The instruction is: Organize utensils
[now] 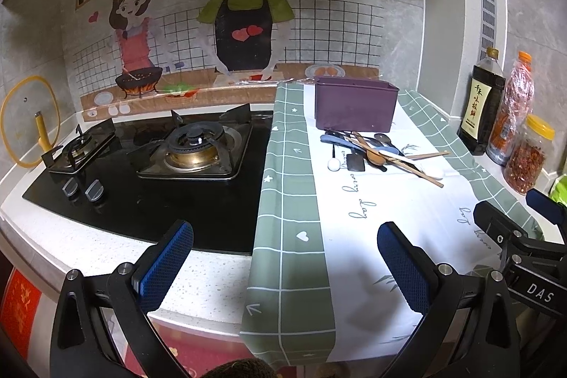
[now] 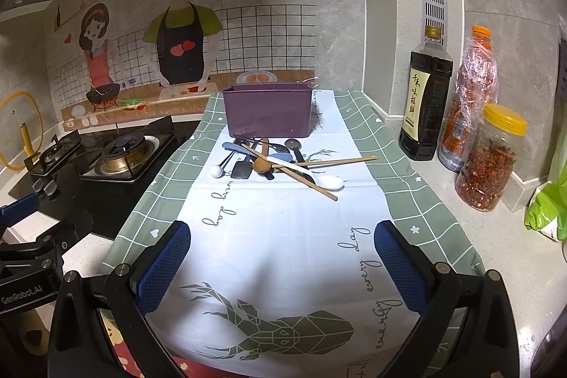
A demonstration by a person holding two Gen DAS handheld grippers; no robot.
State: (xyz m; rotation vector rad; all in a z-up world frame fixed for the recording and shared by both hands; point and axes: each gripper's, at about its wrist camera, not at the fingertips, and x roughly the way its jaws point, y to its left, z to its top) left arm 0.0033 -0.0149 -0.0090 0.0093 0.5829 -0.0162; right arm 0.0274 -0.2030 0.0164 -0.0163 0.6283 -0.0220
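A heap of utensils [image 2: 276, 162] lies on the white and green cloth [image 2: 283, 236]: wooden chopsticks [image 2: 340, 161], a wooden spoon [image 2: 262, 163], a white spoon [image 2: 327, 181], a small black spatula [image 2: 241, 169] and dark spoons. The heap also shows in the left wrist view [image 1: 375, 153]. A purple box [image 2: 270, 110] stands just behind it, open at the top, also in the left wrist view [image 1: 356, 103]. My left gripper [image 1: 285, 266] is open and empty over the counter's front edge. My right gripper [image 2: 282, 263] is open and empty above the near cloth, well short of the heap.
A gas hob [image 1: 170, 158] with two burners lies left of the cloth. A soy sauce bottle [image 2: 427, 98], a bottle of chillies [image 2: 467, 101] and a yellow-lidded jar [image 2: 490, 158] stand at the right wall. A green bag [image 2: 547, 204] lies at far right.
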